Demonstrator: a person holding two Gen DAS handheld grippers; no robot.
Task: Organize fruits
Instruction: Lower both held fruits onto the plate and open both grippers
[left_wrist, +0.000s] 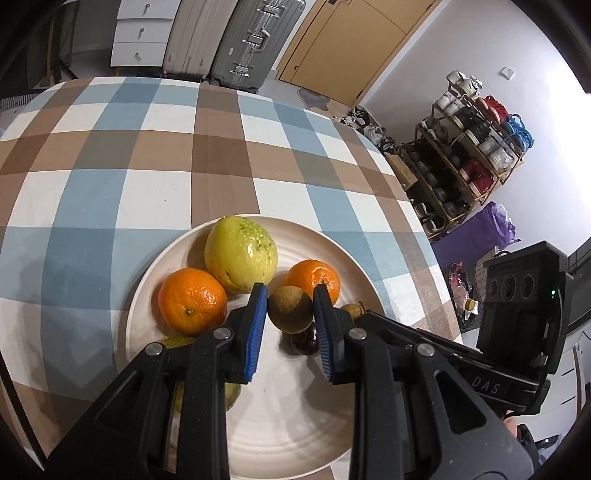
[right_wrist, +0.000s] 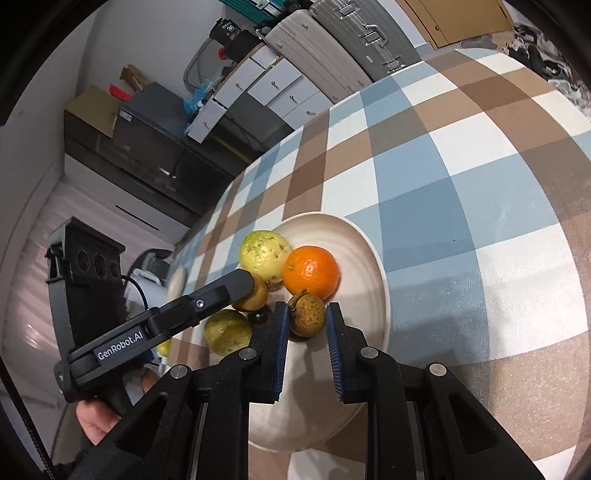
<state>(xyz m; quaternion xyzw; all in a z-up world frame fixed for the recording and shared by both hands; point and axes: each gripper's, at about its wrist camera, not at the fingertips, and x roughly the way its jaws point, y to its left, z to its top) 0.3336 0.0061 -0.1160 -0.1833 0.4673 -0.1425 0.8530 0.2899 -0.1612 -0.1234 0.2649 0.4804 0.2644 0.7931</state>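
Note:
A cream plate (left_wrist: 317, 417) on the checked tablecloth holds a yellow-green guava (left_wrist: 240, 253), two oranges (left_wrist: 192, 301) (left_wrist: 314, 278), small brown round fruits and a dark red one (left_wrist: 304, 341). My left gripper (left_wrist: 290, 299) is shut on a brown fruit (left_wrist: 290, 308) over the plate. In the right wrist view, my right gripper (right_wrist: 306, 314) is shut on another speckled brown fruit (right_wrist: 307, 314) above the plate (right_wrist: 369, 258), next to an orange (right_wrist: 310, 271) and the guava (right_wrist: 264, 253). A second green fruit (right_wrist: 227, 330) lies near the left gripper's finger (right_wrist: 236, 284).
The table edge (left_wrist: 413, 199) drops off at the right, with a shoe rack (left_wrist: 461, 162) on the floor beyond. Suitcases (left_wrist: 236, 40) and white drawers (left_wrist: 144, 33) stand behind the table's far edge. Checked cloth (right_wrist: 461, 177) stretches beyond the plate.

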